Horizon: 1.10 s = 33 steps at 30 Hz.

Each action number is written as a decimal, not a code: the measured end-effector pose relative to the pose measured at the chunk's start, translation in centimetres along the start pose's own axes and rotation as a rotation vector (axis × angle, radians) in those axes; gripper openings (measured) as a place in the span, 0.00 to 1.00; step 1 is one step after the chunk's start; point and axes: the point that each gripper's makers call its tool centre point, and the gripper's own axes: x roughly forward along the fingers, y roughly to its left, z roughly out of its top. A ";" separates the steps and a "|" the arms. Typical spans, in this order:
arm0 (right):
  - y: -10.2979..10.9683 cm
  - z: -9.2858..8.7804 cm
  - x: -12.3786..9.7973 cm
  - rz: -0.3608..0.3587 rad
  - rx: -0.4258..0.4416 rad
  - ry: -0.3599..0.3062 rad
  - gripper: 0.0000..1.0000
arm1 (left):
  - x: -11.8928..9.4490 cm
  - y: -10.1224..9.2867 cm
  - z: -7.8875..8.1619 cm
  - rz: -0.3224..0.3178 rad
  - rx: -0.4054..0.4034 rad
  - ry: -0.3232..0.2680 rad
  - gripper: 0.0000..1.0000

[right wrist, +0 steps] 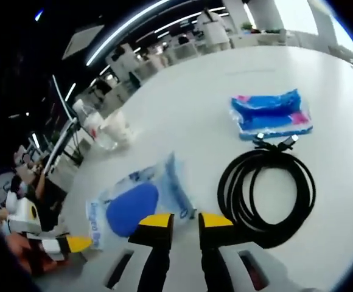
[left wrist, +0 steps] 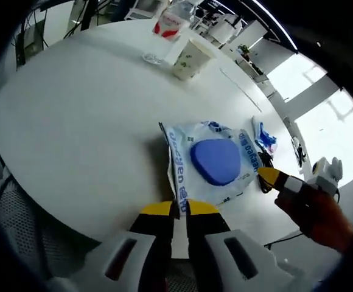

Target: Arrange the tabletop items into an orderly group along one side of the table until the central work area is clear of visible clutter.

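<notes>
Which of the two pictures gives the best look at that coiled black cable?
The right gripper view: the whole black cable lies coiled on the white table, plugs visible beside the blue packet. The left gripper view catches just a dark sliver of it at the bag's edge.

A: Place?
B: Open-plan office. Big white round table (left wrist: 73,115), rows of desks and chairs (left wrist: 237,27) behind, long ceiling light strips (right wrist: 125,30), mesh office chair (left wrist: 18,219) at table edge.
A: Ok, next.
</notes>
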 end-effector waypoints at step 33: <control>-0.5 0.0 -1.3 0.023 0.091 -0.067 0.04 | -0.2 1.9 1.1 0.062 -0.021 -0.023 0.00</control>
